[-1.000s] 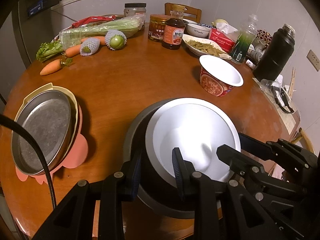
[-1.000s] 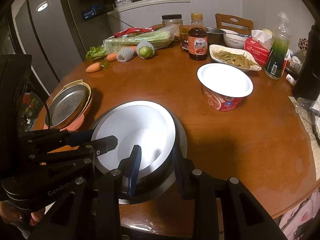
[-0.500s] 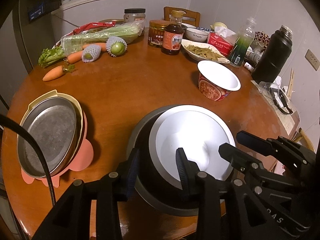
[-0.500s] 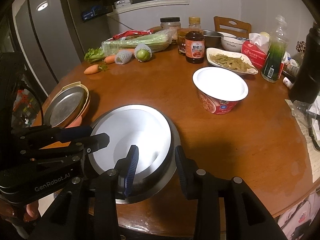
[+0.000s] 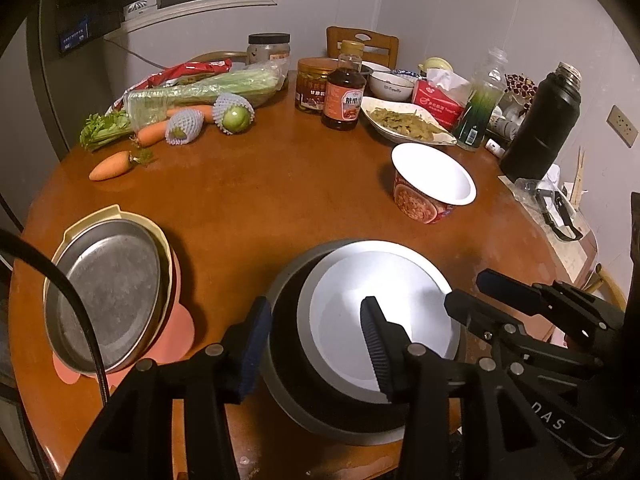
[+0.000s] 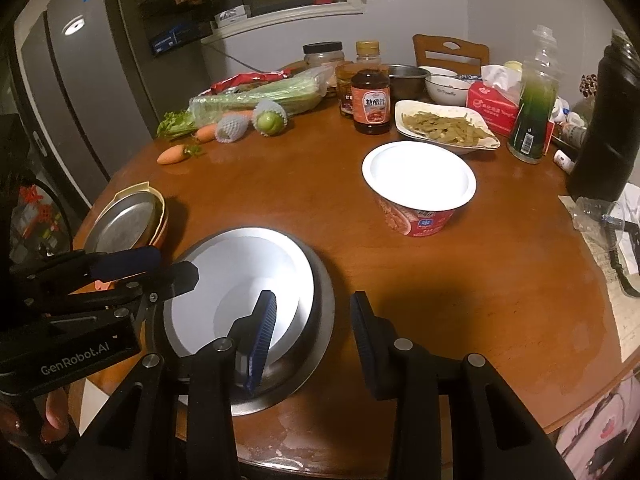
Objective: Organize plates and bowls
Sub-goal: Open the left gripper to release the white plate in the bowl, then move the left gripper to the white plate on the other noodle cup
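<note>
A white plate (image 5: 384, 320) lies inside a dark steel bowl (image 5: 288, 356) near the table's front edge; both also show in the right wrist view, the plate (image 6: 248, 280) in the bowl (image 6: 320, 320). My left gripper (image 5: 314, 344) is open, its jaws straddling the bowl's left rim. My right gripper (image 6: 314, 332) is open, straddling the bowl's right rim. A steel plate (image 5: 108, 292) rests on a cream dish (image 5: 96, 216) and a pink mat (image 5: 176, 340) at the left.
On the round wooden table (image 5: 260, 184) stand a red instant-noodle cup (image 5: 432, 188), a dish of greens (image 5: 404, 124), a sauce bottle (image 5: 344, 96), jars, carrots (image 5: 112, 166), celery, a black flask (image 5: 540, 120) and a tissue box. A fridge (image 6: 80, 92) stands at the left.
Both grippers have opened wider and drawn back slightly from the bowl. The bowl and plate have stayed on the table.
</note>
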The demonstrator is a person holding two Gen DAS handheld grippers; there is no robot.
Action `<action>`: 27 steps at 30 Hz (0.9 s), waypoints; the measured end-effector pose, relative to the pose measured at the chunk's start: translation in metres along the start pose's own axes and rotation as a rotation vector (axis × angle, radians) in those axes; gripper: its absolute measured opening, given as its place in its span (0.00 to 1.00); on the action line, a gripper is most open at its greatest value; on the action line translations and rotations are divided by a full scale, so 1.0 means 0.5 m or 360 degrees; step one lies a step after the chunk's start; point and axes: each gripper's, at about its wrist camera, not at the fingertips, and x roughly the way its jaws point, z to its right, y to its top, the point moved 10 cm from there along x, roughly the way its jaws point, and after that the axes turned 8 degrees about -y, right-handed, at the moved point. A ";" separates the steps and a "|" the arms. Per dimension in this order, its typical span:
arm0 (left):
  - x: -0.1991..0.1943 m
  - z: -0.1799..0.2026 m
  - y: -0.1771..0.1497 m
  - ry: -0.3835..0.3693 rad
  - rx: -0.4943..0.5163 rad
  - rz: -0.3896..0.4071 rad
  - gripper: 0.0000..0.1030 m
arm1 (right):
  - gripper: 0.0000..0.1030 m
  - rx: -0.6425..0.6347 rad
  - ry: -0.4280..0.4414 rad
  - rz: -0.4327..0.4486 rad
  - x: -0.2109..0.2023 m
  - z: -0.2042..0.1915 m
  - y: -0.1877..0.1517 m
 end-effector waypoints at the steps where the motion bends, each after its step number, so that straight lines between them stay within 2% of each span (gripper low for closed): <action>1: 0.000 0.001 0.004 0.0002 0.0002 0.0005 0.46 | 0.39 0.0000 -0.0001 0.0000 0.000 0.001 0.002; 14: 0.002 0.020 0.058 -0.0006 0.0029 0.0032 0.46 | 0.40 0.0050 -0.0020 0.0023 0.002 0.037 0.036; 27: 0.014 0.057 0.125 -0.0009 0.0073 0.0070 0.47 | 0.40 0.0139 -0.0060 0.0054 0.009 0.108 0.079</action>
